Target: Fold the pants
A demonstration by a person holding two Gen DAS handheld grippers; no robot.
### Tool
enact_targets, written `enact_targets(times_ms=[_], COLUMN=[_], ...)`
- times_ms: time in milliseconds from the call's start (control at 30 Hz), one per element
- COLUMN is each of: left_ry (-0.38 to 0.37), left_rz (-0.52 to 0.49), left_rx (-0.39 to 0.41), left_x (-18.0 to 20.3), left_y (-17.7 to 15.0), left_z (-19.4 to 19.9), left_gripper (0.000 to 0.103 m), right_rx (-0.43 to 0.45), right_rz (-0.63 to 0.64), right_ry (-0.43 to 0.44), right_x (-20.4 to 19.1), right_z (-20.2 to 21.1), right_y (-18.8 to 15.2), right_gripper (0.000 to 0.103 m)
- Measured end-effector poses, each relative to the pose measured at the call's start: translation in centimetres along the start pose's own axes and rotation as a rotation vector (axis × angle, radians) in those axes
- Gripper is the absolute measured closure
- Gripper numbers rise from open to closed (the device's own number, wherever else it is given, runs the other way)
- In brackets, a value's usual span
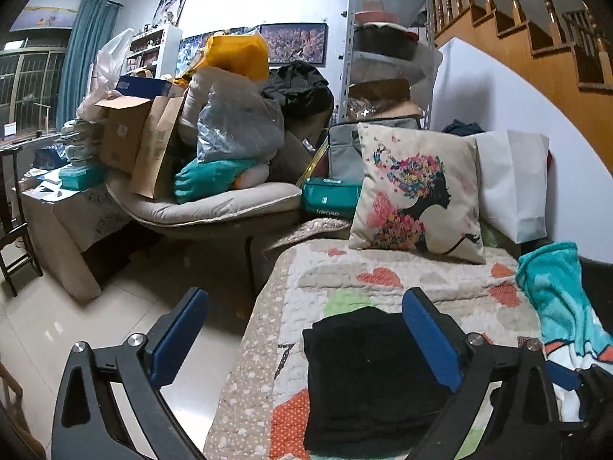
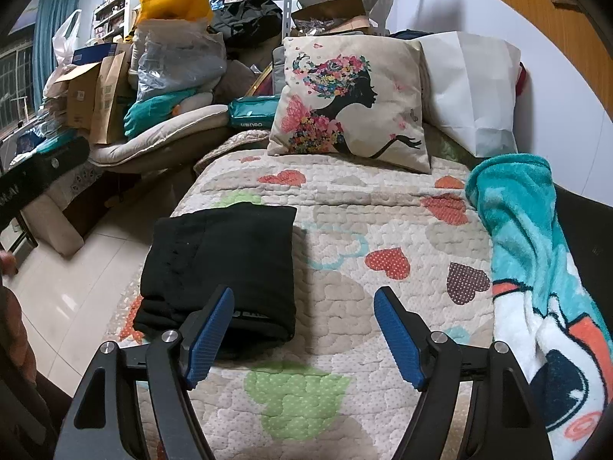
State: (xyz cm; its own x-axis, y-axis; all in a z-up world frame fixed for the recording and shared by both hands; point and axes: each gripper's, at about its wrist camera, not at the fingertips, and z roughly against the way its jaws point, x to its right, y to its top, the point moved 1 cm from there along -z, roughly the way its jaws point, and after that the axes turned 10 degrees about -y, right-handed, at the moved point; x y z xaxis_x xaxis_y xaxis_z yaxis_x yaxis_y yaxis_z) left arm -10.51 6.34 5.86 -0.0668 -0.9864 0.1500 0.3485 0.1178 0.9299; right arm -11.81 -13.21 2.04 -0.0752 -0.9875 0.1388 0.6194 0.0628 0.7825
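Left gripper [image 1: 306, 326]: spread as wide as it goes, nothing between its blue pads; it hangs above the pants with one finger out over the floor on the left and the other over the quilt.
Pants [image 2: 222, 268]: a black, compact, layered rectangle lying flat on the bed's near-left corner, close to the left edge; the waistband lettering faces the near side.
Quilt [image 2: 383, 226]: heart-patterned bed cover, bare to the right of the pants.
Right gripper [image 2: 304, 329]: parted, holding nothing; its left finger sits at the near edge of the pants, whether touching I cannot tell, its right finger over bare quilt.
Cushion [image 2: 352, 103]: upright at the far end, well apart from the pants.
Teal blanket [image 2: 536, 253]: bunched along the right edge.
Step in hand: folding looks finished, the bundle released.
Next move: probably just pulling both grippers clear, or pressing the stack flat without snagging the top layer.
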Motion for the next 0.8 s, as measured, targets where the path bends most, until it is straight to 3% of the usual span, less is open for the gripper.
enact_targets(times_ms=[367, 800], left_ry=[-0.048, -0.095], left_rz=[-0.009, 0.086], left_rx=[-0.05, -0.228], left_x=[0.6, -0.6], left_y=[-0.3, -1.5], left_z=[-0.5, -3.3], left_gripper=[0.0, 0.0], right_rx=[-0.012, -0.029], right_rz=[0.008, -0.007], right_ry=[0.006, 0.012], right_x=[-0.2, 0.3], right_z=[-0.2, -0.9], right_y=[0.0, -0.2], right_gripper=[0.022, 0.022])
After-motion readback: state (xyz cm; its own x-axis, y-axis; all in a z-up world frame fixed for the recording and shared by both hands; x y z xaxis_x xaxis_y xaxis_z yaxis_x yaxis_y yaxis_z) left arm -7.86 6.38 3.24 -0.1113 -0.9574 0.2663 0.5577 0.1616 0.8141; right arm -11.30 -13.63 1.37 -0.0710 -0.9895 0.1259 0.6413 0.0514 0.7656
